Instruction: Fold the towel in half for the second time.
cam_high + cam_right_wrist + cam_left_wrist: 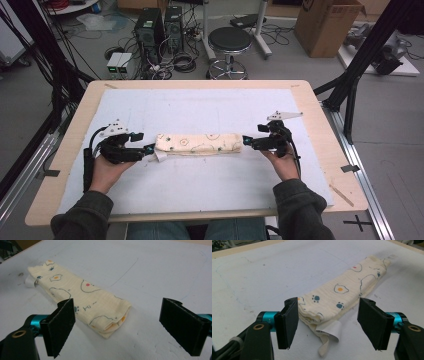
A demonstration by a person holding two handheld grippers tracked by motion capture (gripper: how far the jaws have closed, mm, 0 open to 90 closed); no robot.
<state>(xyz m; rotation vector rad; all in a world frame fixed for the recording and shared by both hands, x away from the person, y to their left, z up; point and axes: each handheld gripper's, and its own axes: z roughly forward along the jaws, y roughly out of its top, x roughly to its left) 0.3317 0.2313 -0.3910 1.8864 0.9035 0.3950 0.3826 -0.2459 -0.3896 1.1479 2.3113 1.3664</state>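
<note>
My left gripper (148,148) and right gripper (246,140), both spread wide, face the folded cloth (198,144) lying left-to-right mid-frame, one at each end.

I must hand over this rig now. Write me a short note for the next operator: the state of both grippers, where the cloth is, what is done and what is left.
Left gripper: open, at the left end of the folded cloth; one pad looks to be at the cloth's edge, no grip.
Right gripper: open, just off the cloth's right end, not touching it.
Cloth: cream, printed with eggs and paws, folded into a long narrow strip, flat on the white mat mid-table. A white label sticks out at the left end.
Done: the lengthwise folds, judging by the layers.
Left: probably one more fold end to end, or putting it away; check first.
</note>
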